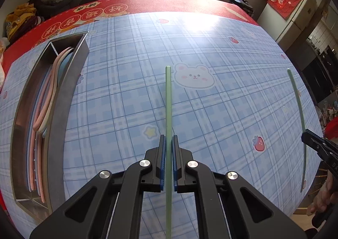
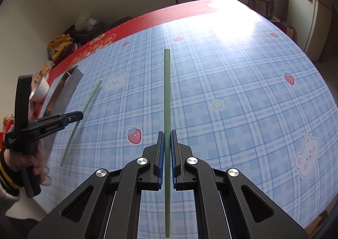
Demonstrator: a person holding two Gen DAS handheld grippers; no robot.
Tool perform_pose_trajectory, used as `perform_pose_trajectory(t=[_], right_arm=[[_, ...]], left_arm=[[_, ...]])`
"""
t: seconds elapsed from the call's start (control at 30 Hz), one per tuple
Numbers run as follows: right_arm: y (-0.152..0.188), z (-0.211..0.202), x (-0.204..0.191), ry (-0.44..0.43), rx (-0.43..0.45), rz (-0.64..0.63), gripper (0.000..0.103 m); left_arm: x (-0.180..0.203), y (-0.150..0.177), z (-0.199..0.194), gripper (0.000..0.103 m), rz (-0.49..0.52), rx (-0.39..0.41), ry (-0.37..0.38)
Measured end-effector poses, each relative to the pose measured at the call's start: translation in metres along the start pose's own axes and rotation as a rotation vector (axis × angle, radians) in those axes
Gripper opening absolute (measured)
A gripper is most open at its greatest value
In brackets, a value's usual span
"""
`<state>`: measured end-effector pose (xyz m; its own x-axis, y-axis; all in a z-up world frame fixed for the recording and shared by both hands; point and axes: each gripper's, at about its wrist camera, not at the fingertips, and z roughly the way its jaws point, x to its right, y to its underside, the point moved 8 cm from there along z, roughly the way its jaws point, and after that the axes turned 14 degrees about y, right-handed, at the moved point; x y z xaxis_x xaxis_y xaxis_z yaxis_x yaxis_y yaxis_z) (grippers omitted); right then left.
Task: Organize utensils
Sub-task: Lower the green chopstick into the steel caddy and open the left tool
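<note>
1. The left black two-finger gripper [image 1: 168, 139] is clamped on a pale green plastic chopstick [image 1: 168, 99], its blue pads [image 1: 161, 154] pressing both sides of the stick, which runs straight ahead above the blue plaid tablecloth with bear and strawberry prints [image 1: 221, 112].
2. The right black two-finger gripper [image 2: 167, 135] is closed on a second pale green chopstick [image 2: 166, 91] in the same way (the stick passes between the pads and sticks out behind them too).
3. Each view shows the other tool off to the side, holding its stick: the right one at the left view's right edge, the left one at the right view's left edge.
4. A long rectangular steel tray [image 1: 61, 99] lies on the cloth to the left, well apart from both held sticks, with pink, white and blue chopsticks [image 1: 45, 101] lying lengthwise inside it.
</note>
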<state>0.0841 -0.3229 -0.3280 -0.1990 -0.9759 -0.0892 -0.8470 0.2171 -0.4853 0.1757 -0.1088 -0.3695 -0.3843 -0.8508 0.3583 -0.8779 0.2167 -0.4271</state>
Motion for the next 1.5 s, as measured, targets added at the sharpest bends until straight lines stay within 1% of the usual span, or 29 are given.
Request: perform_pose_trajectory(t=[0.1,0.23,0.33,0.4,0.47,0.57,0.7,0.87,1.0,1.13,1.23,1.5], right_arm=[[-0.004,0.002,-0.013,-0.010,0.000,-0.016,0.006],[-0.009,0.004,-0.037,-0.030,0.004,-0.052,0.006],[-0.009,0.007,-0.053,-0.043,0.001,-0.077,0.006],[-0.008,0.008,-0.063,-0.047,-0.003,-0.091,0.006],[-0.007,0.009,-0.070,-0.050,-0.008,-0.102,0.006],[-0.003,0.010,-0.077,-0.049,-0.014,-0.111,0.006],[0.001,0.010,-0.078,-0.037,-0.018,-0.105,0.006],[0.004,0.008,-0.067,-0.009,-0.017,-0.067,0.006],[0.004,0.005,-0.058,0.011,-0.015,-0.038,0.006],[0.004,0.004,-0.054,0.023,-0.015,-0.027,0.006],[0.003,0.003,-0.054,0.027,-0.012,-0.029,0.006],[-0.005,0.001,-0.067,0.022,-0.004,-0.058,0.006]], left_arm=[[-0.007,0.007,-0.027,0.006,-0.015,0.025,0.027],[-0.030,0.011,-0.066,0.006,-0.041,0.070,0.020],[-0.056,0.007,-0.091,0.006,-0.081,0.102,-0.003],[-0.075,0.003,-0.104,0.006,-0.091,0.119,-0.043],[-0.093,-0.001,-0.110,0.006,-0.099,0.120,-0.080],[-0.116,-0.009,-0.109,0.006,-0.099,0.104,-0.128],[-0.137,-0.014,-0.099,0.006,-0.099,0.078,-0.162],[-0.150,-0.022,-0.082,0.006,-0.073,0.032,-0.204],[-0.159,-0.026,-0.074,0.006,-0.068,0.014,-0.233],[-0.162,-0.027,-0.070,0.006,-0.066,0.002,-0.245],[-0.163,-0.027,-0.068,0.006,-0.066,-0.002,-0.238],[-0.159,-0.027,-0.077,0.008,-0.062,0.016,-0.223]])
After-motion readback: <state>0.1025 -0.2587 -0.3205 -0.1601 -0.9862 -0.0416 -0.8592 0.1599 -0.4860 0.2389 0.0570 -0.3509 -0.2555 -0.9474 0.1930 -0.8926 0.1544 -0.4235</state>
